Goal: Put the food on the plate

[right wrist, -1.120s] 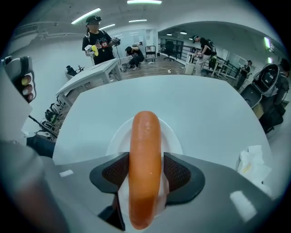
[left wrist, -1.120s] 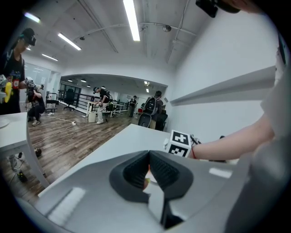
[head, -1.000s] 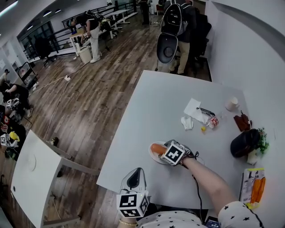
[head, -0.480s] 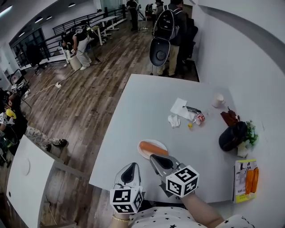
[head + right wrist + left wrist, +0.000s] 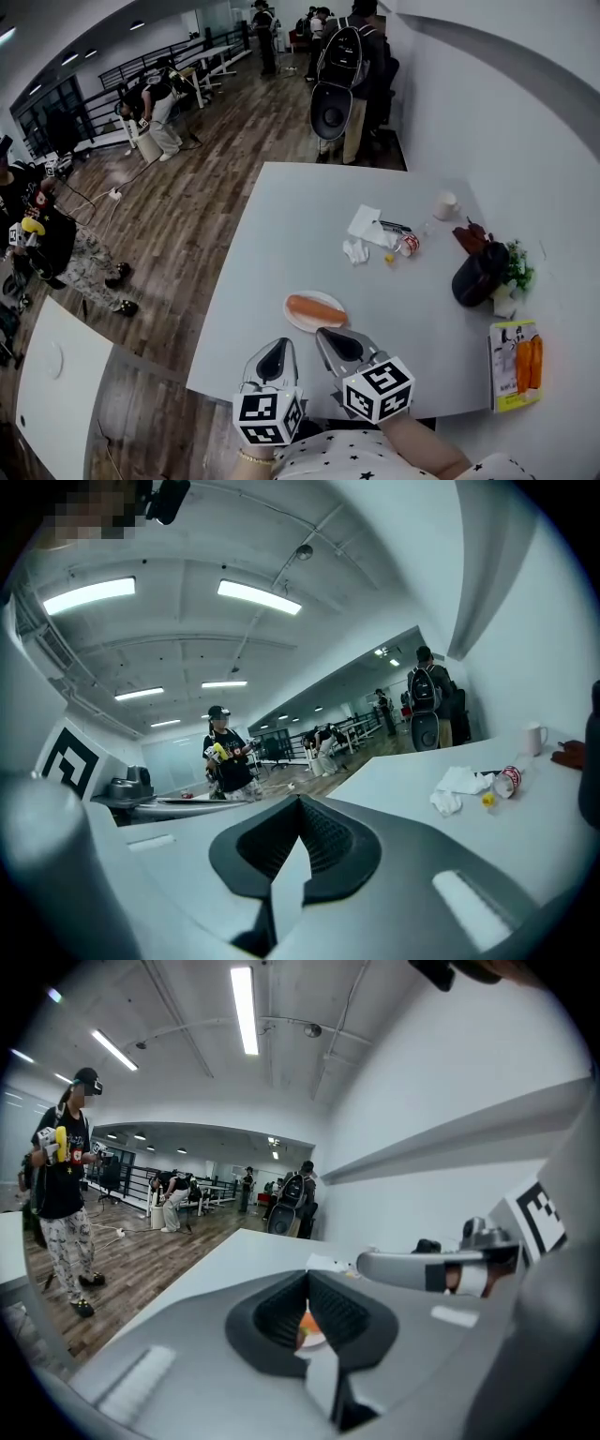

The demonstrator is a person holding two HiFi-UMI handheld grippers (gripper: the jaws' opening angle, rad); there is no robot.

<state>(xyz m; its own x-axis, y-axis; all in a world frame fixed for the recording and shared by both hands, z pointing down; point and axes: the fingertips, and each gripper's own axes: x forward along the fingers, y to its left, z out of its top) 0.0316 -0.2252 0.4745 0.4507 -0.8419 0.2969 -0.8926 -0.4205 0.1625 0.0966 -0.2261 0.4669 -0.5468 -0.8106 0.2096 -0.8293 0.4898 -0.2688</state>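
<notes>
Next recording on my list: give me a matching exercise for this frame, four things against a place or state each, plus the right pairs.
Things:
1. sausage
2. paper cup
3. yellow packet
4. right claw

Places or states:
A. near right corner of the table
B. shut, nothing between its jaws
C. on the white plate
D. far right part of the table

Pairs: 1-C; 2-D; 3-A; 4-B

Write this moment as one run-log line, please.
food: sausage on plate | left claw: shut, empty | right claw: shut, empty | task: looks done
</notes>
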